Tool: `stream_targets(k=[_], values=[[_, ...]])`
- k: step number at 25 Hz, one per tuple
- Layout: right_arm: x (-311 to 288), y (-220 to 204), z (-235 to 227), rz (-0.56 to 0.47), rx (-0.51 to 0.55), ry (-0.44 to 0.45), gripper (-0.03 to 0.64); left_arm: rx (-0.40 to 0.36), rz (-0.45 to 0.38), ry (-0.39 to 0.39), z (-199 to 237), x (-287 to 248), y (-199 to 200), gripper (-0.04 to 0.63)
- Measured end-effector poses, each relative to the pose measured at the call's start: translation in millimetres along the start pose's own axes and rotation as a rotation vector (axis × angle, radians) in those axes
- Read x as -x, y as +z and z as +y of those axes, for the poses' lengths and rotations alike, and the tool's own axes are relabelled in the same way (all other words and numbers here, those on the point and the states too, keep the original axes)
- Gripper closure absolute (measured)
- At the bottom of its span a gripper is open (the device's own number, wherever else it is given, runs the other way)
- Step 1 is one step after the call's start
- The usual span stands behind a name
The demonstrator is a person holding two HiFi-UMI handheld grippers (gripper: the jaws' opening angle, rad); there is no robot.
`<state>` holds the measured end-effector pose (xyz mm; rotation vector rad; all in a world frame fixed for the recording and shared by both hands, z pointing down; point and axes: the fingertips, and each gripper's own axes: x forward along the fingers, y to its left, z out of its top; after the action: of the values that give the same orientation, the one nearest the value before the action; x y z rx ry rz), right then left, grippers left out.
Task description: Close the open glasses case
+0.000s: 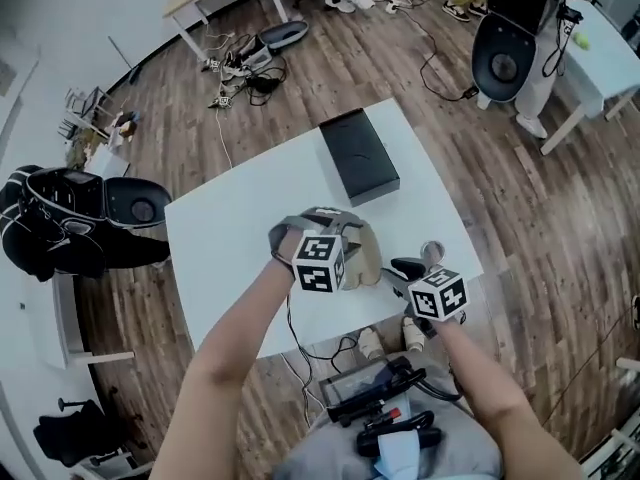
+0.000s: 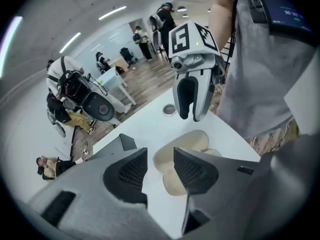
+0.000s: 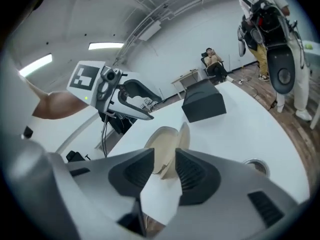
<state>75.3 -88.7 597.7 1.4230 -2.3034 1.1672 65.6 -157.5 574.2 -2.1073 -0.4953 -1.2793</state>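
The beige oval clamshell glasses case [image 2: 186, 143] lies open on the white table [image 1: 225, 243], its two smooth shells spread apart. It sits just beyond the tips of the left gripper [image 2: 160, 154], whose jaws stand a narrow gap apart with nothing pressed between them. From there the case's long axis runs crosswise, slanting to the far right. The right gripper [image 3: 165, 154] faces the case from the other side. Its jaws are likewise slightly parted and grip nothing, with the case just ahead of the gap. Seen from this gripper, one shell lies flat, hollow up, and the other stands up on its right. The long axis points away toward the black rectangular box [image 3: 202, 104] farther ahead.
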Motion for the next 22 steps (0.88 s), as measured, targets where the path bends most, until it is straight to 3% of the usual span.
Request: stream_targets(k=[5, 10, 15, 22], values=[[-14.7, -4.3, -4.9, 0.053, -0.032, -0.054, 0.506, -0.153, 0.052, -0.126, 3.9, -36.3, -8.2, 0.421], [-22.2, -18.0, -13.9, 0.117, -0.099, -0.126, 0.505, -0.264, 0.098, -0.171, 12.1, -64.9, -15.4, 0.425], [-31.7, -29.4, -15.1, 0.184, -0.119, -0.141, 0.506, -0.31, 0.116, -0.214, 8.3, -87.5, -21.5, 0.463], [-33.7, -28.4, -24.9, 0.218, -0.11, -0.157, 0.506, -0.297, 0.133, -0.206, 11.5, -99.9, -25.5, 0.527]])
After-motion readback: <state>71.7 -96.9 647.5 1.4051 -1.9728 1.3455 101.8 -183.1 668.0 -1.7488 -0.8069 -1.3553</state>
